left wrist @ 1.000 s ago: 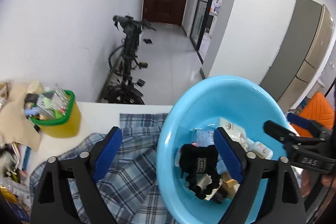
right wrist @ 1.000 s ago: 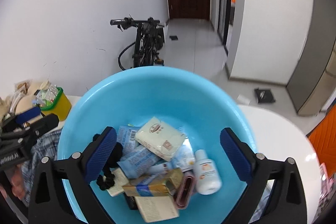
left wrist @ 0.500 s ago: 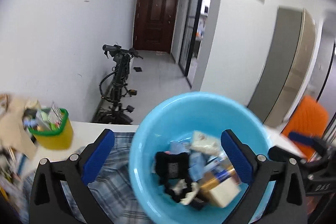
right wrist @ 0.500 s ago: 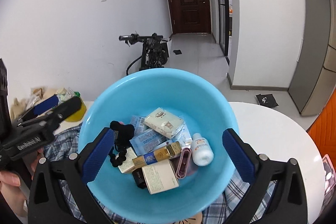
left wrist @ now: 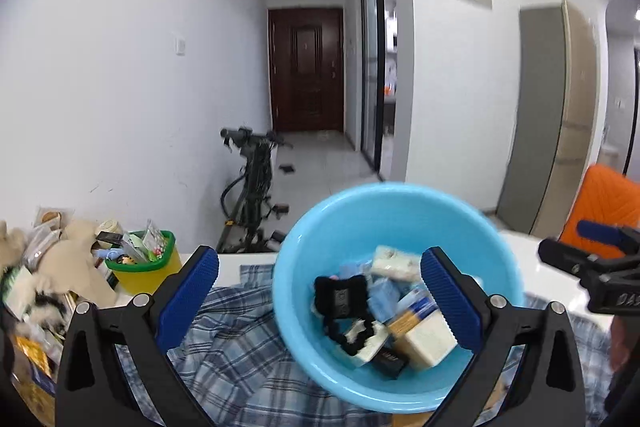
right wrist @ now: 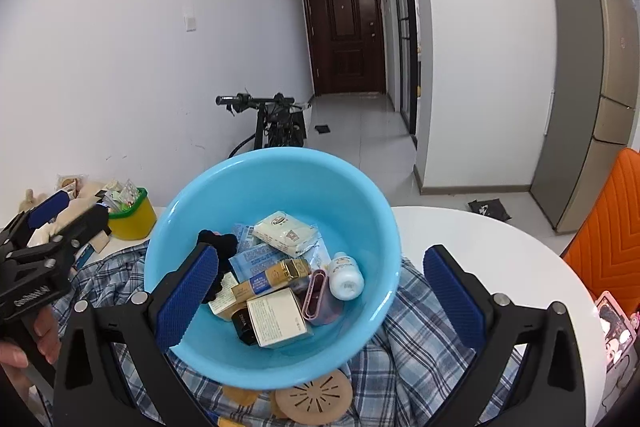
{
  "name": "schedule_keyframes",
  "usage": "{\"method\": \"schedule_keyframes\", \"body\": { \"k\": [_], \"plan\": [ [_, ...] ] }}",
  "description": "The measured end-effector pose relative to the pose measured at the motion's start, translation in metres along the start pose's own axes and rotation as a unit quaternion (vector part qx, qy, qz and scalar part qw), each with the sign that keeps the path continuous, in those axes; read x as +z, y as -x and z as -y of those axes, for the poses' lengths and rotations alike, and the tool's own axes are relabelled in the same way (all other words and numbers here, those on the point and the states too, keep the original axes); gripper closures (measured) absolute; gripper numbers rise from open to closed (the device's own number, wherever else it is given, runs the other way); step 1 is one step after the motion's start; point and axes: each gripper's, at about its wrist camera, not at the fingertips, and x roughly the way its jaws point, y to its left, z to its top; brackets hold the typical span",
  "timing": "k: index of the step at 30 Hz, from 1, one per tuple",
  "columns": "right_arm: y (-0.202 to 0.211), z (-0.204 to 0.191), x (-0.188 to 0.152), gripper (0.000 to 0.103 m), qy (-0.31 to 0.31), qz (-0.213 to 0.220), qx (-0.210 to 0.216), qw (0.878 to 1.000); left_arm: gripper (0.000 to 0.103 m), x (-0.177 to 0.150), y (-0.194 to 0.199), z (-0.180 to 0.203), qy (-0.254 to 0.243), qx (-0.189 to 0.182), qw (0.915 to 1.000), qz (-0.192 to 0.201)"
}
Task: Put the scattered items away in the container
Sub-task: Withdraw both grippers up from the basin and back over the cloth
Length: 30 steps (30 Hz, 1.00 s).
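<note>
Left wrist view: the left gripper [left wrist: 320, 303] stands wide and empty; the basin [left wrist: 304, 251] with the items lies ahead, toward its right finger, on the cloth [left wrist: 232, 359].

Right wrist view: the right gripper [right wrist: 320, 303] is also wide and empty, the basin [right wrist: 372, 203] straight ahead, so this hand looks nearer. Only here a disc [right wrist: 316, 401] shows under the near rim, outside the basin.

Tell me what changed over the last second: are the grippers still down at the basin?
Both have pulled back from the blue basin, which now looks smaller and further off in both views. The left gripper and right gripper stand wide open, nothing between the pads. The basin and its contents stay put on the plaid cloth.
</note>
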Motion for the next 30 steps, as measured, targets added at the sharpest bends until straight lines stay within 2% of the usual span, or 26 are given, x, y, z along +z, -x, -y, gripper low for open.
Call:
{"method": "schedule_keyframes", "body": {
  "k": [3,7,10,14,16,19,25,30],
  "plan": [
    [0.012,-0.002,-0.006,0.001,0.008,0.002,-0.001,1.000,0.000,-0.003,0.013,0.006,-0.004,-0.018,0.9998,0.003],
    [0.030,-0.004,-0.013,0.001,0.004,-0.001,0.019,1.000,0.000,-0.010,0.032,0.014,-0.022,-0.018,0.9995,0.012],
    [0.044,-0.008,-0.016,0.001,0.007,0.003,0.032,0.999,0.000,-0.016,0.049,0.018,-0.028,-0.033,0.9990,0.010],
    [0.064,-0.015,-0.023,0.001,0.025,0.016,0.035,0.999,0.000,-0.027,0.075,0.021,-0.035,-0.061,0.9974,0.017],
    [0.073,-0.020,-0.029,0.001,0.036,0.023,0.034,0.999,0.000,-0.033,0.083,0.023,-0.038,-0.060,0.9974,0.014],
    [0.083,-0.023,-0.039,0.001,0.045,0.032,0.035,0.998,0.000,-0.044,0.094,0.021,-0.021,-0.070,0.9972,0.011],
    [0.093,-0.028,-0.065,0.001,0.072,0.031,0.029,0.996,0.000,-0.071,0.106,0.014,-0.007,-0.058,0.9983,0.005],
    [0.106,-0.027,-0.089,0.001,0.061,0.054,0.022,0.996,0.000,-0.094,0.112,0.009,-0.001,-0.049,0.9988,0.002]
  ]
}}
